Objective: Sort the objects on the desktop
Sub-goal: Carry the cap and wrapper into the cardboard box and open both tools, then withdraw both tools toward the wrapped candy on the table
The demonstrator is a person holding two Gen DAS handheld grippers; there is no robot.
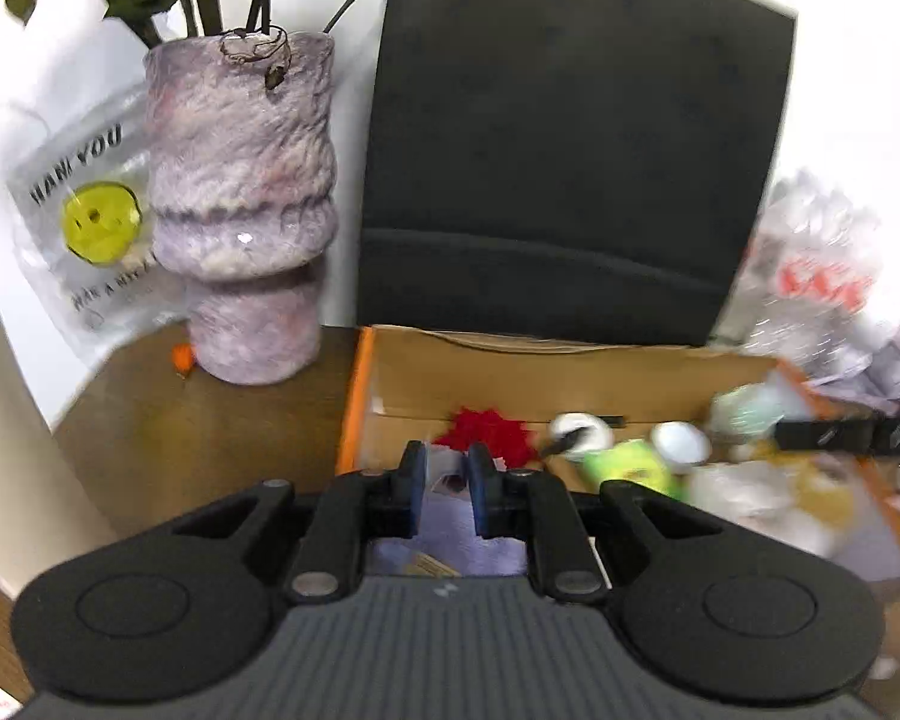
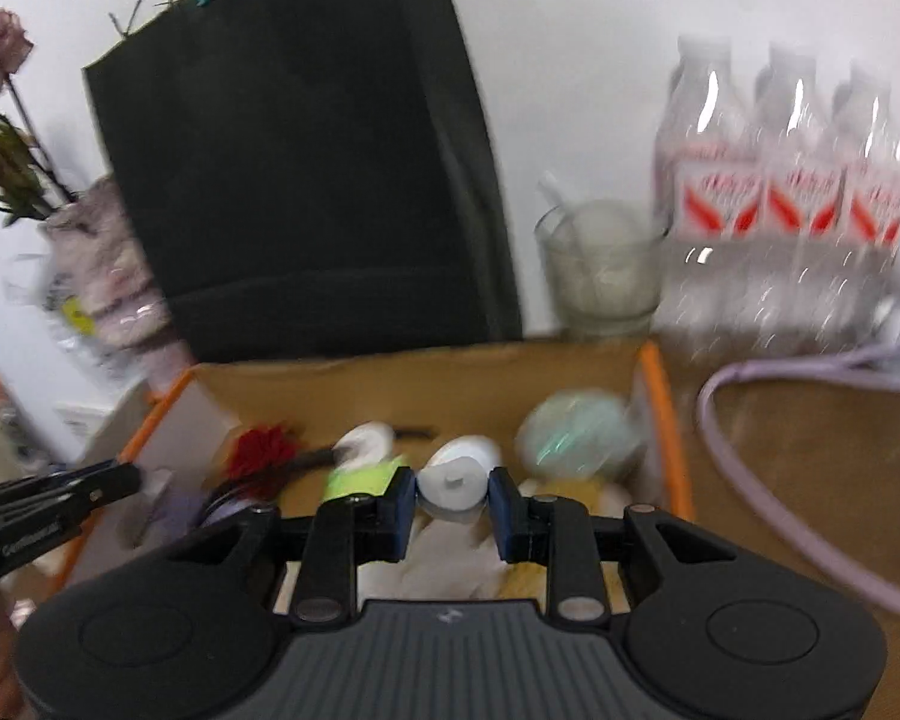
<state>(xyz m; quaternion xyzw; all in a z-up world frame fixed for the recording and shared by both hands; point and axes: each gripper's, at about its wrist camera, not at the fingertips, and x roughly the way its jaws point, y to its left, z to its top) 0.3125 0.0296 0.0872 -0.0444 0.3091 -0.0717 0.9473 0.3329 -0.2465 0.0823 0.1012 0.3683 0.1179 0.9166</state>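
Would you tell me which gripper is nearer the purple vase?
Left. The left gripper hovers over the box's end beside the purple vase; the right gripper is farther along.

A mottled lilac-and-white vase (image 1: 243,204) stands by a black bag (image 1: 570,150), an orange-edged brown cardboard box (image 1: 510,372), and a brown wood-grain counter (image 1: 210,438).

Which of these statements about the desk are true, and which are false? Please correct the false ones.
1. The box has orange edges. True.
2. The black bag stands in front of the box. False: it stands behind the box.
3. The vase stands inside the box. False: it stands on the desk, beside the box.
4. Water bottles stand next to a glass. True.
5. A purple cable lies inside the box. False: it lies on the desk outside it.
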